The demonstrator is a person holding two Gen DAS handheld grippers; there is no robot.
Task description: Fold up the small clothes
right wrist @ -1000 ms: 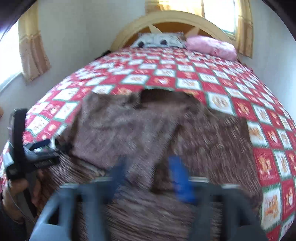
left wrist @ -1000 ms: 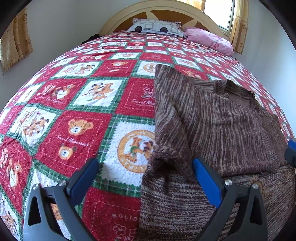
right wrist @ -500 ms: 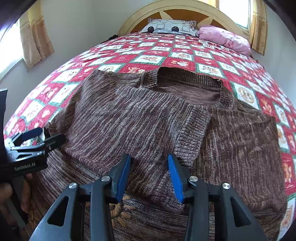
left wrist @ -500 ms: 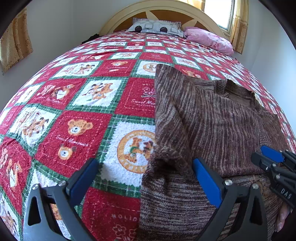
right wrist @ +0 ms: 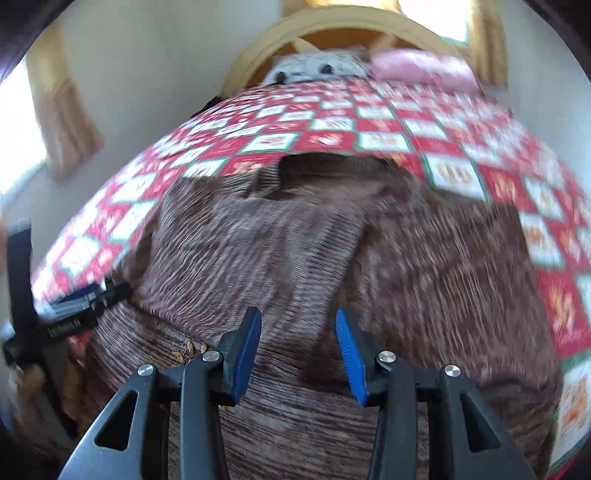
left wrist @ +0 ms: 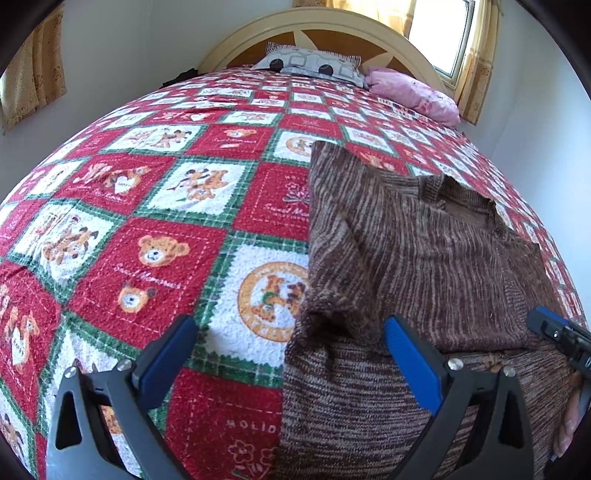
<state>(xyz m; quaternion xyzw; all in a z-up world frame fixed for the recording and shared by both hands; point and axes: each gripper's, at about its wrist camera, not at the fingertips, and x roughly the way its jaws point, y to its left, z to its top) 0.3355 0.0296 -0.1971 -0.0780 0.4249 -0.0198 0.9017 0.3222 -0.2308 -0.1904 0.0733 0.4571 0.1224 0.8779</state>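
A bed fills both views, covered by a quilt (left wrist: 155, 258) of red, white and green squares printed with teddy bears. At its far end stand a cream arched headboard (left wrist: 314, 33), a grey patterned pillow (left wrist: 314, 66) and a pink pillow (left wrist: 410, 92).

On the near right part of the quilt lies a brown marled knit sweater (left wrist: 424, 258), neck opening toward the headboard. Its left sleeve is folded inward across the chest, giving a straight left edge, and the cuff end bunches into a small dark hollow near the lower body. The yarn runs in fine brown and tan streaks; the hem portion looks lighter.

The left gripper (left wrist: 288, 354) hangs over the sweater's left edge with its blue pads wide apart, gripping nothing. The right gripper (right wrist: 299, 354) sits over the sweater's middle, its jaws having just been closing yet parted now, cloth below them but not pinched. That view is motion-blurred.
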